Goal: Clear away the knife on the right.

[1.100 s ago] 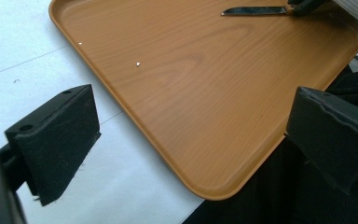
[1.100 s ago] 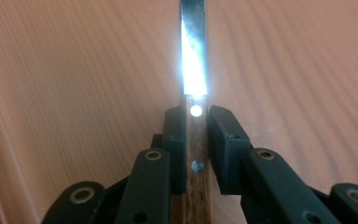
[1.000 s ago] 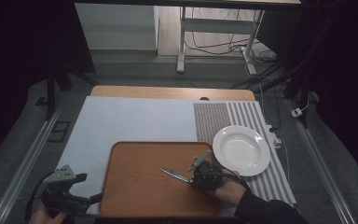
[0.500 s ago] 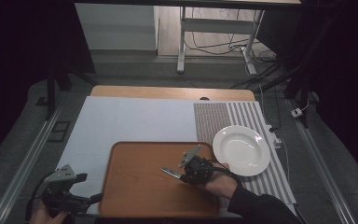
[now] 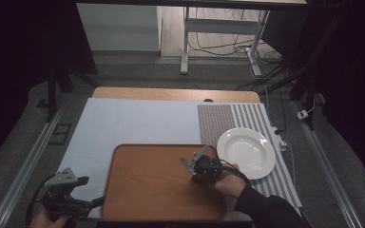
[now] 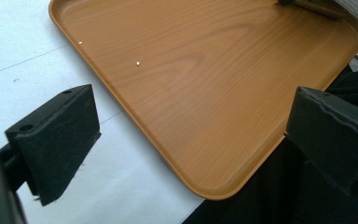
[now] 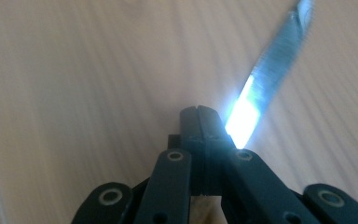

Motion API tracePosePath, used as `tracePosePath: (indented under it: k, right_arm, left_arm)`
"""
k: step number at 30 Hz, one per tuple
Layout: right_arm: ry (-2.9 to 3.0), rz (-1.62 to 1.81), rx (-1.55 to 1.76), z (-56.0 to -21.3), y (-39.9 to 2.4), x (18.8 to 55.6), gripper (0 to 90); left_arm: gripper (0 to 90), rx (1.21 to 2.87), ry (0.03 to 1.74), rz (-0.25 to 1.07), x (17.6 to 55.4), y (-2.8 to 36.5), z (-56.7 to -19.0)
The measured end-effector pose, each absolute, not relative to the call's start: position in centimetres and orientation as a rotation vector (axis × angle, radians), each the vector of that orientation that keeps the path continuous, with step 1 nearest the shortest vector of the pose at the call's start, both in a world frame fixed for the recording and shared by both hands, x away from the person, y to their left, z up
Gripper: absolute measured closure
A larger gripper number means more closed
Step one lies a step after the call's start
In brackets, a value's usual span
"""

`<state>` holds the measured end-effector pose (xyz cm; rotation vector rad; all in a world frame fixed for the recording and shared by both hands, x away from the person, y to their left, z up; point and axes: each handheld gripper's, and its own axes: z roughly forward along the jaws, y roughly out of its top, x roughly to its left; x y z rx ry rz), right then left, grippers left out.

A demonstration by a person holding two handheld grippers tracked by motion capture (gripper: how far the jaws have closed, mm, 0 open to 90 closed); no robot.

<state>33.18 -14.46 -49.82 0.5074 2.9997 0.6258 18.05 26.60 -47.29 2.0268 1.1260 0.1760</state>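
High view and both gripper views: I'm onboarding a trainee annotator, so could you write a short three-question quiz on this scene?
1. True or false: the left gripper is clamped on the edge of the wooden tray.
2. The white plate rests on: A the tray; B the striped mat; C the floor.
3. Which metal thing juts out beside the shut right gripper?

Key: 1 false, its jaws stand open beside the tray's corner. 2 B. 3 a knife blade.
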Motion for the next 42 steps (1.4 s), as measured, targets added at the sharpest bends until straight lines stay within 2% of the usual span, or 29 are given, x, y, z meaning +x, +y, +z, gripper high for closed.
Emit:
tracePosePath:
  k: [15,24,42]
  right_arm:
    - [2.961,0.605,0.714,-49.5,-19.3,34.2,90.0]
    - [2.96,0.623,0.724,-49.5,-19.4,34.3,89.9]
    - [2.86,0.782,0.72,-47.6,-18.6,33.3,65.6]
  left_arm:
    - [2.7,2.031,1.12,0.178,18.1,26.6,-47.3]
    - [2.7,2.03,1.12,0.178,18.1,26.6,-47.3]
    - [2.7,2.029,1.122,0.176,18.1,26.6,-47.3]
